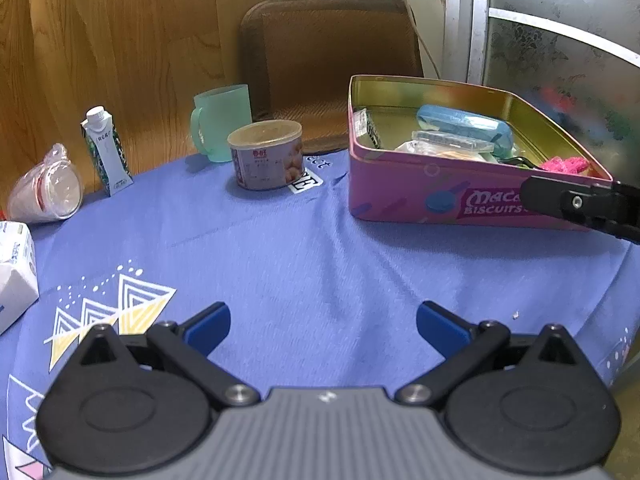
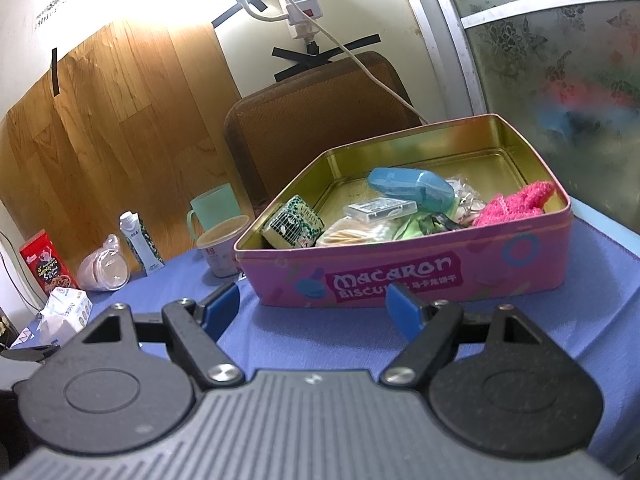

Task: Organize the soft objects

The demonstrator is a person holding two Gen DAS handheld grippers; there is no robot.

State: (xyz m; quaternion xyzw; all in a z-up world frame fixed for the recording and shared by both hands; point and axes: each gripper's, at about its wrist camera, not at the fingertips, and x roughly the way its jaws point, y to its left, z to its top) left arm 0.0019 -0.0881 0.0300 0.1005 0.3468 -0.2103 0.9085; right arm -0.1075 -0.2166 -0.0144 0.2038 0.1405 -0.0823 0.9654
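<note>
- Blue cloth point(image 1: 304, 256) with white and yellow triangle prints covers the table, and everything stands on it.
- At the far left, from my right claw's view, a red snack box point(image 2: 47, 261) stands upright, with a white tissue pack point(image 2: 66, 307) lying in front of it.
- Next comes a clear plastic cup point(image 1: 46, 192) tipped on its side, and just beside it a small white carton point(image 1: 106, 151) stands upright.
- A pale green mug point(image 1: 221, 122) sits behind a round tub point(image 1: 266, 155) with a tan lid; the two are close together.
- My left claw point(image 1: 323, 326) hangs over bare cloth, its blue pads point(image 1: 208, 330) spread wide with nothing between them.
- My right claw point(image 2: 314, 307) is also spread wide and empty, its pads just in front of the pink biscuit tin point(image 2: 520, 258); I cannot tell if they touch it.
- That tin sits open toward the right side of the table, gold inside.
- Inside it, left to right: a small green patterned box point(image 2: 294, 224), a clear flat case point(image 2: 380, 209), a blue case point(image 2: 412, 188) behind that, and some crinkled wrappers.
- The soft thing, a bright pink fuzzy cloth point(image 2: 514, 203), lies in the tin's right corner against the wall.
</note>
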